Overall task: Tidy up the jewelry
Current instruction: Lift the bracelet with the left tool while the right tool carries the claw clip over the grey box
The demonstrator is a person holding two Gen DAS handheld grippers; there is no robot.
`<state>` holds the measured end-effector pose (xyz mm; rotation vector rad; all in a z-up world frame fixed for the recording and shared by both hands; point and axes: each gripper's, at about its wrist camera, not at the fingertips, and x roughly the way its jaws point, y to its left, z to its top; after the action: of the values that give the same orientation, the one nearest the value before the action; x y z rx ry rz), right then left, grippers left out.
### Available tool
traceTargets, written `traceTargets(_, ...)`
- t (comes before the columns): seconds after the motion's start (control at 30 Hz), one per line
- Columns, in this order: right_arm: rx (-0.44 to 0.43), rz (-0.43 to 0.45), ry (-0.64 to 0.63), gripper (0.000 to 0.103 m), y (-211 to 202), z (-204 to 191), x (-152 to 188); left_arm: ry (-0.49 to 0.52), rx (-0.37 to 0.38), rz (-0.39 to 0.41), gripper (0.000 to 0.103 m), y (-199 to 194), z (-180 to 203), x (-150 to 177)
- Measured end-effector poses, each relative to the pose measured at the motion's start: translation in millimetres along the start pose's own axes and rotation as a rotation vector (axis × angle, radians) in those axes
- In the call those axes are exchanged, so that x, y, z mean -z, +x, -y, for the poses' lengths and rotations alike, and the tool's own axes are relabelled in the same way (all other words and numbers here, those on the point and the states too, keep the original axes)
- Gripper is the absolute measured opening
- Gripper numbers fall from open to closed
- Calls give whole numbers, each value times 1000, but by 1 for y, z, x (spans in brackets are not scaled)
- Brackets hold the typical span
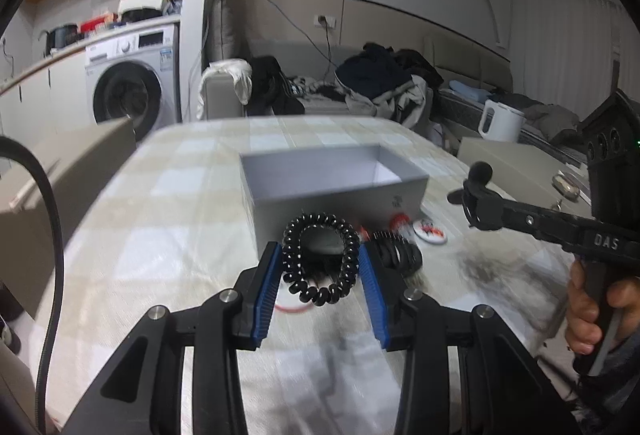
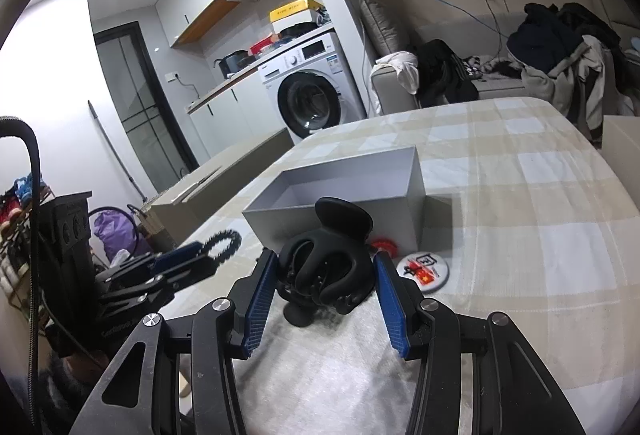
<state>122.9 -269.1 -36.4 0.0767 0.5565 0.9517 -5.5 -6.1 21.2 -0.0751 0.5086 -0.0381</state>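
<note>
My left gripper (image 1: 318,249) is shut on a black spiral hair tie (image 1: 344,235), which hangs between its blue pads just in front of the open grey box (image 1: 332,191). In the right wrist view the same gripper (image 2: 204,249) comes in from the left with the hair tie (image 2: 226,241) at its tip. My right gripper (image 2: 324,257) is shut on a black claw hair clip (image 2: 340,223), held above the cloth near the box (image 2: 412,195). From the left wrist view it (image 1: 476,195) reaches in from the right with the clip (image 1: 480,171).
A round white badge (image 2: 424,269) and a small red item (image 2: 384,245) lie on the checked tablecloth (image 2: 520,215) by the box's near side. A black toothed clip (image 1: 400,253) lies there too. Chair backs (image 1: 60,163) flank the table. A person's hand (image 1: 588,315) holds the right gripper's handle.
</note>
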Motion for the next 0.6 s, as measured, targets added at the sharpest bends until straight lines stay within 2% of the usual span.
traceTargets(0.27,-2,8,10,48,13,-2,-32,-8,-16,53,34,6,-6,-26)
traceTargets(0.6,-13,-60,114,48,50,20,-57,-26,-33,42,34,37,-14,-33)
